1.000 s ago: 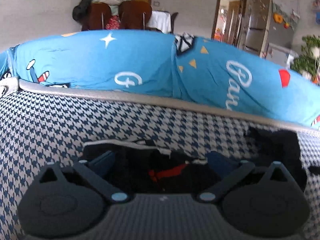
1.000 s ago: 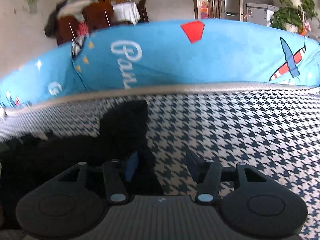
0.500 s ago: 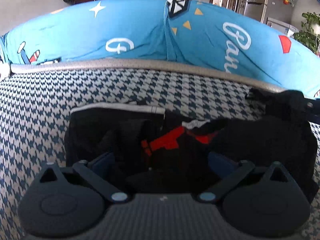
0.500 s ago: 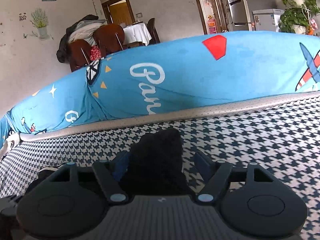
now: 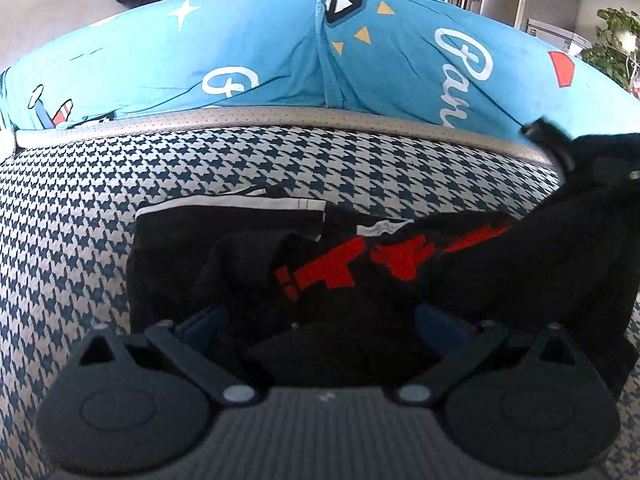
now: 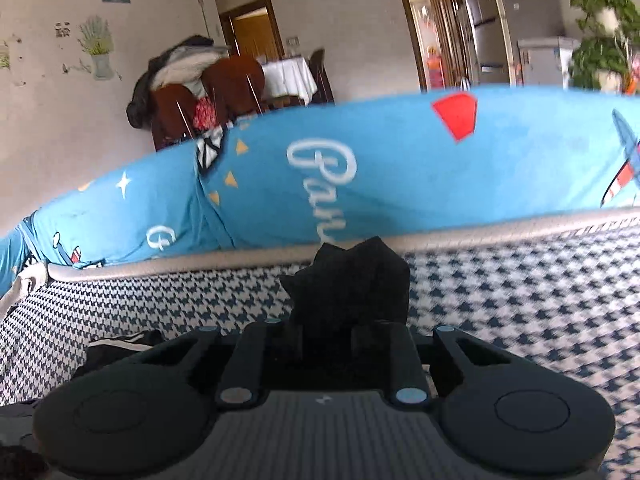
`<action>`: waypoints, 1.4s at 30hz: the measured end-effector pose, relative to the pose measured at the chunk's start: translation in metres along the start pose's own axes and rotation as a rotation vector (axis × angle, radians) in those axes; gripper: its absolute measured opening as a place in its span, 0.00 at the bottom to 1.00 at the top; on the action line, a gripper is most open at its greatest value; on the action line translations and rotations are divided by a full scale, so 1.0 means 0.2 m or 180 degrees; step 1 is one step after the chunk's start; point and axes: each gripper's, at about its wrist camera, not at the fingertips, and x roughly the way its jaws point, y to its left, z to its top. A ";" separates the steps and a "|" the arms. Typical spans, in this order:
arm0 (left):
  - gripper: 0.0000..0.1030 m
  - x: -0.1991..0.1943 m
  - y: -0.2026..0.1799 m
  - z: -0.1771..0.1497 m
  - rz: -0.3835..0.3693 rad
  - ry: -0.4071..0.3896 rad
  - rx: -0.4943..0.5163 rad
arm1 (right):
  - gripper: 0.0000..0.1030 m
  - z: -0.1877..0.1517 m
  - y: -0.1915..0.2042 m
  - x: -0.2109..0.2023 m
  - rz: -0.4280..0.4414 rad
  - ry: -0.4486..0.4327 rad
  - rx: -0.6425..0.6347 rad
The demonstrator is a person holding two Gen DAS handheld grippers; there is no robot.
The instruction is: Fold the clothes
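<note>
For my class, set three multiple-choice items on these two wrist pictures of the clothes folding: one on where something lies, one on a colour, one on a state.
1. Where does the black garment lie?
A. on the houndstooth surface
B. over a chair back
C. on the blue printed cushion

2. What colour is the print on the garment?
A. yellow
B. red
C. green

3. How does the left gripper stand?
A. shut on the cushion
B. out of view
C. open, jaws wide, the garment between them

Answers:
1 A: the checked cloth shows all round the garment in the left wrist view.
2 B: red marks cross the black fabric.
3 C: its fingers sit far apart over the cloth. The right gripper, by contrast, is closing on a bunch of black fabric.
</note>
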 end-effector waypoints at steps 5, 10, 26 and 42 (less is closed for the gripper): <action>1.00 -0.02 -0.02 0.00 -0.0068 0.0083 0.0043 | 0.19 -0.06 0.00 -0.12 -0.0197 0.0235 -0.0179; 1.00 -0.06 -0.03 -0.05 -0.0199 0.0159 0.0232 | 0.19 -0.16 -0.06 -0.14 -0.0242 0.0673 -0.0188; 1.00 -0.22 0.09 -0.09 -0.0565 0.0248 0.0431 | 0.41 -0.11 -0.30 -0.34 -0.0712 0.0625 0.0158; 1.00 -0.16 0.45 0.19 -0.0303 -0.0179 -0.0294 | 0.41 0.02 -0.07 -0.29 0.0084 0.0054 -0.0204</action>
